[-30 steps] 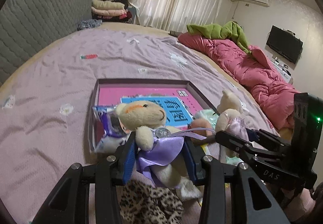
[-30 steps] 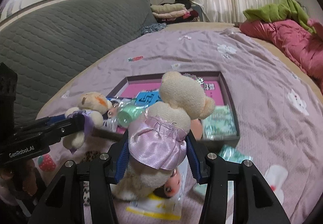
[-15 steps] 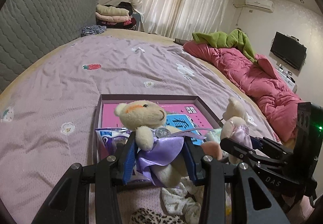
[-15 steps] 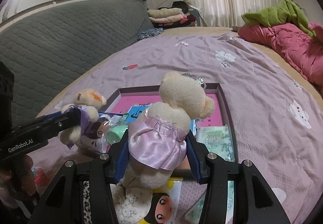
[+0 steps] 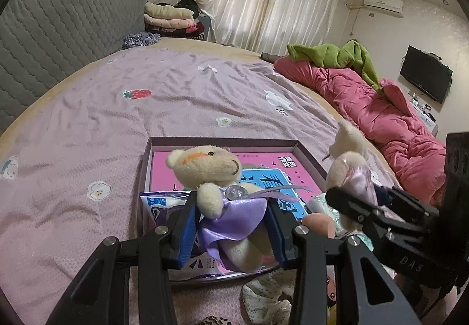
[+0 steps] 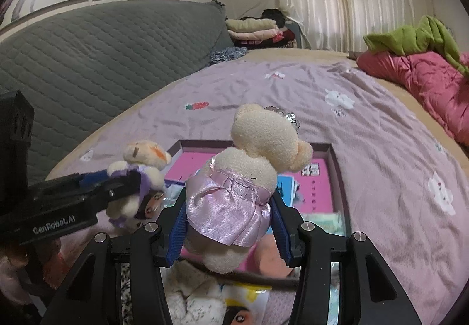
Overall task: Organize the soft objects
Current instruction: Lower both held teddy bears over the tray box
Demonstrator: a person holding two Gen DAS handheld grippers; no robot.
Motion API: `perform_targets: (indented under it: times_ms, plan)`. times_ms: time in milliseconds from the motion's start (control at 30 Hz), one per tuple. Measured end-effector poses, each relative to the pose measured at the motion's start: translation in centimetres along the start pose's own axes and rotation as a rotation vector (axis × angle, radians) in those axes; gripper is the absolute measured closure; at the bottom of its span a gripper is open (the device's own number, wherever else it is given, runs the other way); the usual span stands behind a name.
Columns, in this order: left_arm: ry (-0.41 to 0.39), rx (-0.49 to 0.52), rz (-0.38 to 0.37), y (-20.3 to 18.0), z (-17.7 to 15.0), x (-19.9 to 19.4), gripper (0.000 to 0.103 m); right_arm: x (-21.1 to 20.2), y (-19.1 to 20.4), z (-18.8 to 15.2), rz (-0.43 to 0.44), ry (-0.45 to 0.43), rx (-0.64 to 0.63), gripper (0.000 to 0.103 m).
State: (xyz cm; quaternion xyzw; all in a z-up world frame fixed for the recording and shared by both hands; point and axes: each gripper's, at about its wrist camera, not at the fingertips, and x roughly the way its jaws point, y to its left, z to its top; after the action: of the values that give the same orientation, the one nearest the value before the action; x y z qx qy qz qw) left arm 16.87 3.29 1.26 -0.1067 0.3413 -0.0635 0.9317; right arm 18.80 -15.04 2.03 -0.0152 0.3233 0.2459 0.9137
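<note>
My left gripper [image 5: 231,222] is shut on a cream teddy bear in a purple satin dress [image 5: 218,178], held above the near end of a shallow box [image 5: 222,142] on the bed. That bear also shows at left in the right wrist view [image 6: 140,161]. My right gripper [image 6: 228,222] is shut on a second cream bear in a pink satin dress [image 6: 249,172], seen from behind, its head over the box [image 6: 334,161]. From the left wrist view this pink-dressed bear [image 5: 348,161] sits at right in the other gripper.
The box holds a pink and blue book [image 5: 263,172], a plastic packet [image 5: 159,203] and a green pack [image 6: 319,221]. Socks and a doll package [image 6: 243,304] lie in front of it. A pink quilt [image 5: 381,120] and green cloth [image 5: 346,56] fill the right side; a grey headboard [image 6: 102,46] stands left.
Both grippers have moved forward over the bed with their bears, now over the near part of the box. The leopard-print cloth has slipped out of view below.
</note>
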Motion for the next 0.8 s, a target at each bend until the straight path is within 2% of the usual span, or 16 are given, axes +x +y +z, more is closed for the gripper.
perform_targets:
  times_ms: [400,800]
  plan:
    - [0.058,-0.01,0.024,0.5,-0.1,2.1,0.06,1.5,0.0,0.7,-0.007,0.004,-0.037,0.051]
    - [0.093,-0.046,0.048,1.6,-0.2,3.1,0.06,3.6,-0.2,0.6,-0.006,0.067,-0.057,0.051]
